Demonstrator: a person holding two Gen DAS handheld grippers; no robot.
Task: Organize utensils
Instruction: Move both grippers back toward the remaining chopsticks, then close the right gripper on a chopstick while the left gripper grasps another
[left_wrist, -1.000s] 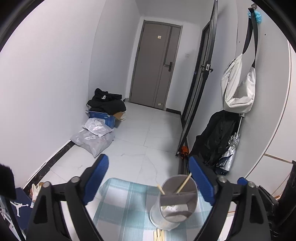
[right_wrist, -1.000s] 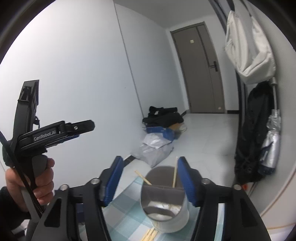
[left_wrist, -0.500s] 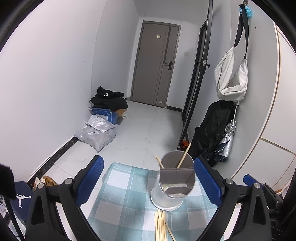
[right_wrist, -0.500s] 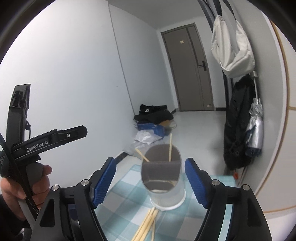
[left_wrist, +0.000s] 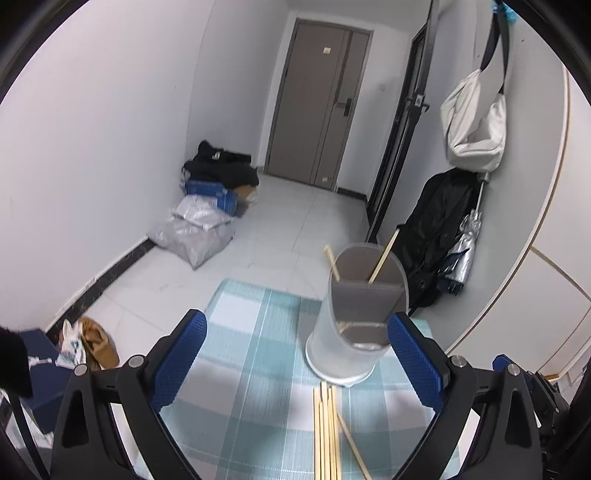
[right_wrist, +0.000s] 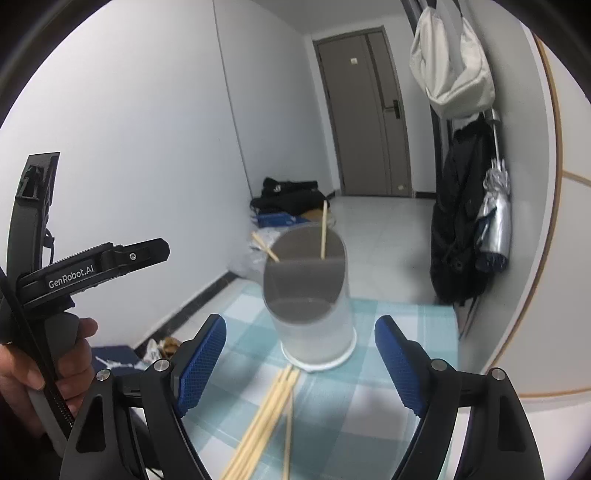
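**Chopsticks lie ahead of both grippers**

The chopsticks (left_wrist: 327, 428) lie on the cloth (left_wrist: 243, 354), running lengthwise away toward the holder (left_wrist: 354, 317), just below and between the left gripper's (left_wrist: 295, 362) wide, empty jaws. The right gripper (right_wrist: 300, 363), jaws just widened and empty, sits similarly near.

Chopsticks (left_wrist: 325, 432) before divided holder (left_wrist: 360, 314)

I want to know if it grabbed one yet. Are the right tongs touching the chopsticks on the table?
Apart. The right wrist view shows the right tongs open, with the loose chopsticks lying untouched on the cloth between the blue pads.
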